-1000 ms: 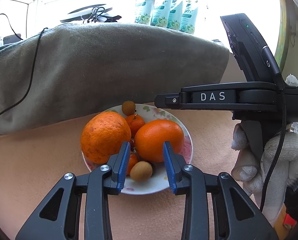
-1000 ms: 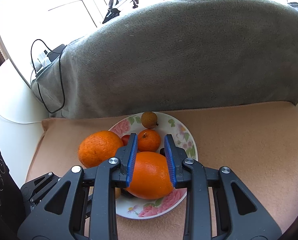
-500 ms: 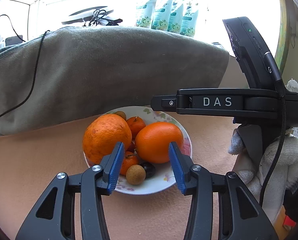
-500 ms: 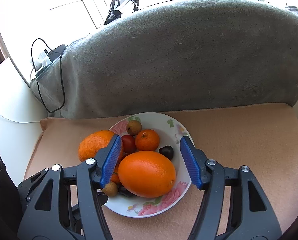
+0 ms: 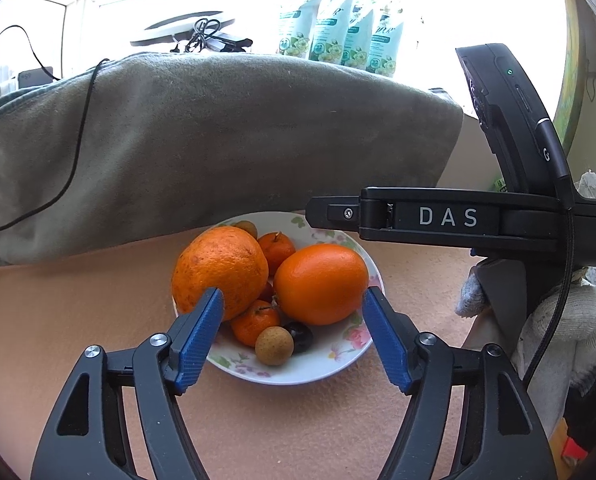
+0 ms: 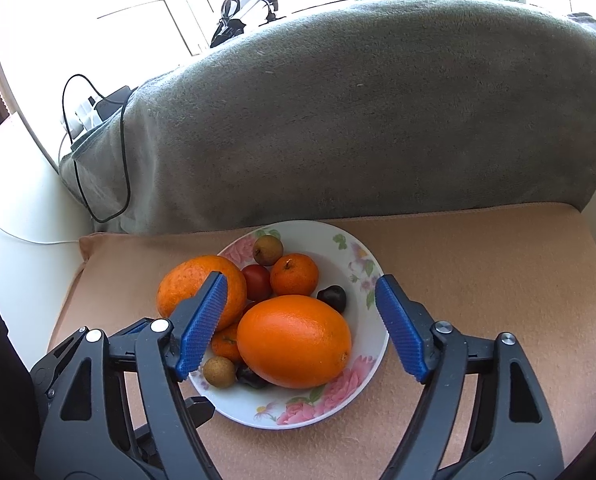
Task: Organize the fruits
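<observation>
Both sets of jaws, nearly closed a second ago, are spreading: the left gripper [image 5: 289,312] and right gripper [image 6: 300,318] pinch nothing. The smooth orange [image 6: 293,340] sits free on the floral plate [image 6: 362,256] among the other fruit (placement looks finished), so both hands can back away.

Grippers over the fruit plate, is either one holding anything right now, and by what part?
Nothing is held. The left gripper and right gripper are opening above the plate, pads clear of the fruit.
</observation>
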